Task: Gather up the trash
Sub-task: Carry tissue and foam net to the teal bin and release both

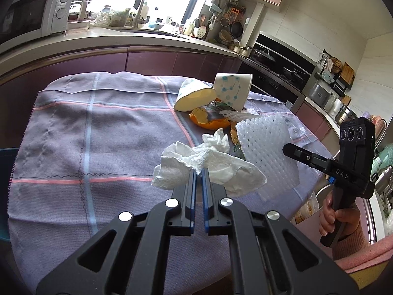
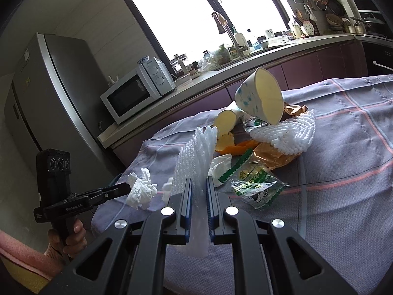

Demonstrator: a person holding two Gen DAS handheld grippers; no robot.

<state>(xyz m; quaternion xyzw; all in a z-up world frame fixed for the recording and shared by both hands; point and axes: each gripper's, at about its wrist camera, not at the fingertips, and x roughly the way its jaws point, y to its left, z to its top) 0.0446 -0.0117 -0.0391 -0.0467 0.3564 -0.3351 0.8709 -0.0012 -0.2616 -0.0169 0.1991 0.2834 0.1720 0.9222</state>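
Over the checked cloth [image 1: 86, 127], left tongs [image 1: 199, 172] pinch crumpled white tissue [image 1: 208, 164]; right tongs [image 2: 199, 183] clamp white foam netting [image 2: 194, 162].

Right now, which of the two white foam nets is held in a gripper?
The flat foam net, clamped upright in the right gripper. The other foam net lies on the tablecloth under the tipped paper cup, untouched.

2 fisheye views, each looking forward along its own gripper's fingers, tilted down at the table.

Left view faces the purple checked tablecloth [image 1: 98, 135] close ahead, the right gripper [image 1: 286, 150] off to its right; right view sees the left gripper [image 2: 127, 188] to its left. Both share the 2 tipped paper cups, the cloth and the counter.
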